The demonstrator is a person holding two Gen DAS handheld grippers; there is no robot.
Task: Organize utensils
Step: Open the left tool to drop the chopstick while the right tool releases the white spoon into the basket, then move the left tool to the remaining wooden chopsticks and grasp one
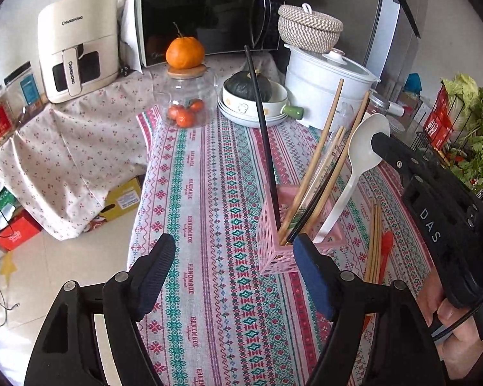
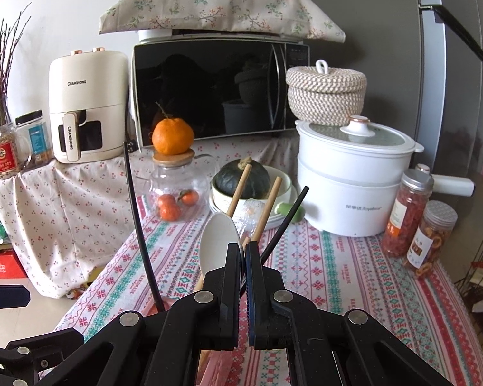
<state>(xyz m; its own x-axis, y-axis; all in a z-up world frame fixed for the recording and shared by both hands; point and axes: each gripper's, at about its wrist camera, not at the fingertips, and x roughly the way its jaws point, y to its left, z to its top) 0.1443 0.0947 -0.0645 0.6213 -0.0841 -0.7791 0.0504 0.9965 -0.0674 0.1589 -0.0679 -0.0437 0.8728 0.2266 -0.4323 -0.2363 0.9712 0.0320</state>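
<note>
The pink holder (image 1: 275,251) is standing on the tabletop (image 1: 215,193), touching the spread-apart left gripper (image 1: 232,257). The right gripper (image 2: 244,247) is clamping the white spoon (image 2: 217,241) standing inside it.

"CHANGHONG" stands on the cream air fryer (image 2: 87,106) — across its front and down its handle. "HANDMADE" repeats along the patterned tablecloth (image 1: 209,225). "DAS" marks the right gripper (image 1: 380,141) body, and the white electric pot (image 2: 354,180) carries "Royalstar".

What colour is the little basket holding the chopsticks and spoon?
The utensil basket is pale pink, with a lattice of small cut-out holes. It shows best from the left wrist.
</note>
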